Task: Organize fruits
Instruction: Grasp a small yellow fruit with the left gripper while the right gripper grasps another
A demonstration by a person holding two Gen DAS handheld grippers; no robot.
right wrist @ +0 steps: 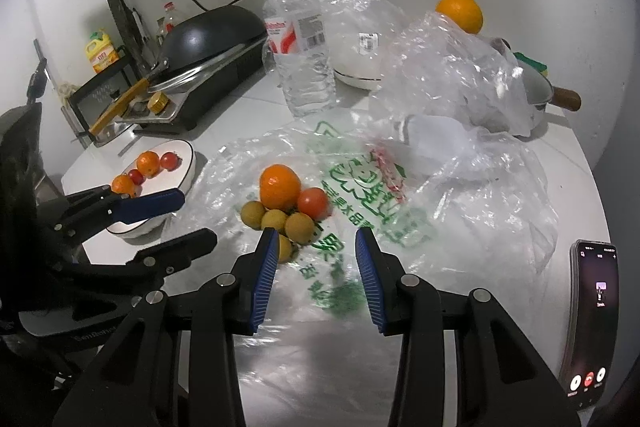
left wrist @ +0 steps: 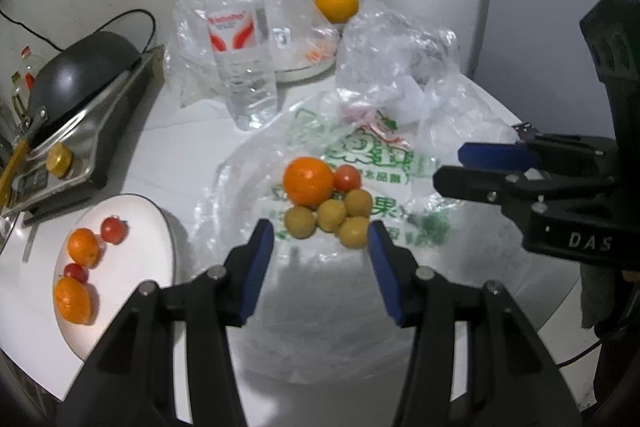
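A pile of fruit lies on a clear plastic bag (left wrist: 360,163) with green print: an orange (left wrist: 308,181) (right wrist: 279,186), a red tomato (left wrist: 347,177) (right wrist: 313,203) and several small yellow-green fruits (left wrist: 330,214) (right wrist: 299,227). A white plate (left wrist: 132,267) (right wrist: 182,151) at the left holds two small oranges and two tomatoes. Another orange (left wrist: 337,2) (right wrist: 460,11) sits at the back. My left gripper (left wrist: 321,233) is open and empty just in front of the pile. My right gripper (right wrist: 317,239) is open and empty, close to the pile's right side.
A water bottle (left wrist: 240,39) (right wrist: 298,39) stands behind the bag. A black pan on a stove (left wrist: 80,95) (right wrist: 208,39) is at the left. Crumpled clear bags (right wrist: 452,75), a white bowl (right wrist: 360,67) and a pot (right wrist: 536,95) lie behind. A phone (right wrist: 592,323) lies at the right.
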